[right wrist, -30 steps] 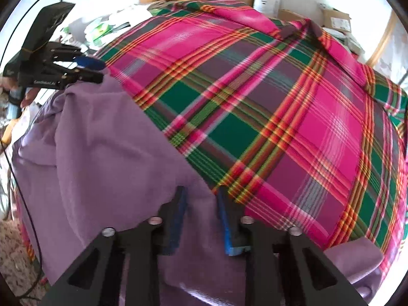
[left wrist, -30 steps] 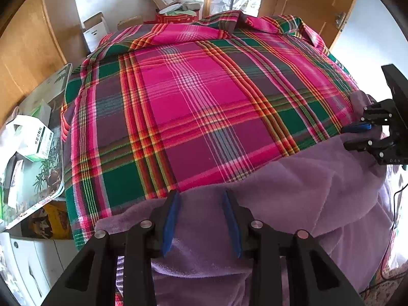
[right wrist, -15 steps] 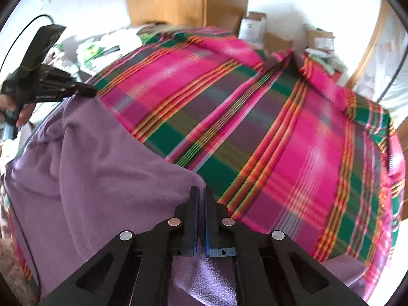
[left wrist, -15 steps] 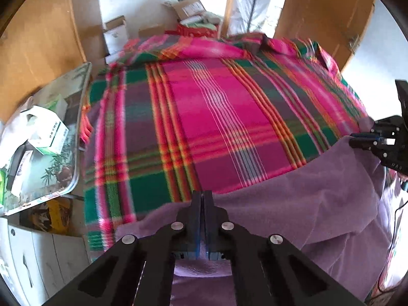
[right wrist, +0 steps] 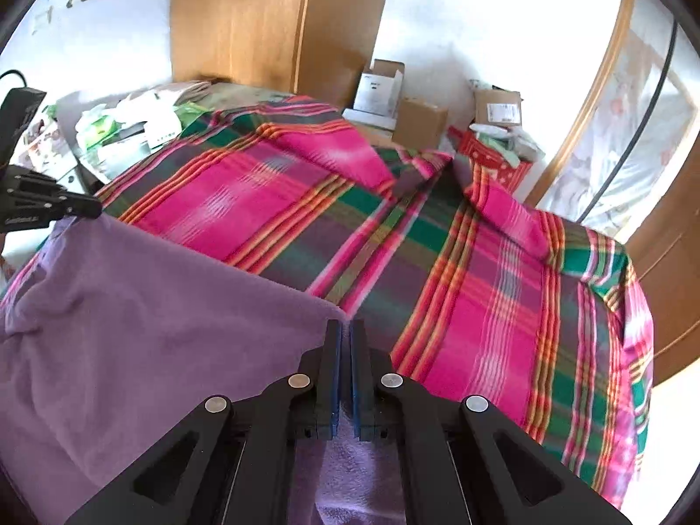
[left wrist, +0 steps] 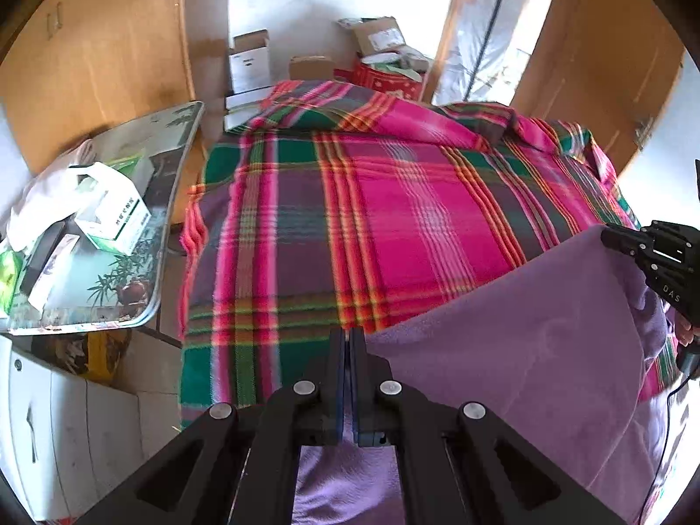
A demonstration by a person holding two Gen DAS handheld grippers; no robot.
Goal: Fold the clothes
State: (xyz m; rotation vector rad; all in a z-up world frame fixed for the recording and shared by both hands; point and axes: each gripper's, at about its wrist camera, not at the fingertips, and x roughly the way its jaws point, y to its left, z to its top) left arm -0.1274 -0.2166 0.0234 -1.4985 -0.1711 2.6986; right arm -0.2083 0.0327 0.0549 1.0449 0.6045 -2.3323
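Left wrist view: the left gripper has its two fingers pressed together on the near edge of a purple cloth, pinching a corner of the fabric between the blue pads. The cloth stretches away to the right, where the right gripper grips its far corner, a hand partly visible behind it at the frame's edge. Beneath the cloth lies a bed covered by a pink, green and purple plaid blanket, which fills the middle of the frame. To the left stands a glass-topped table carrying a white and green box and other clutter. Cardboard boxes sit on the floor against the far wall, flanked by wooden wardrobe panels.

Right wrist view: the right gripper is likewise clamped shut on the purple cloth, holding the corner that meets its fingertips. The fabric spreads to the left, lifted off the plaid blanket, and reaches the left gripper, which holds the opposite corner with its fingers closed. The cloth hangs taut along its upper edge between the two tools and sags below. A wooden wardrobe and cardboard boxes stand beyond the bed.
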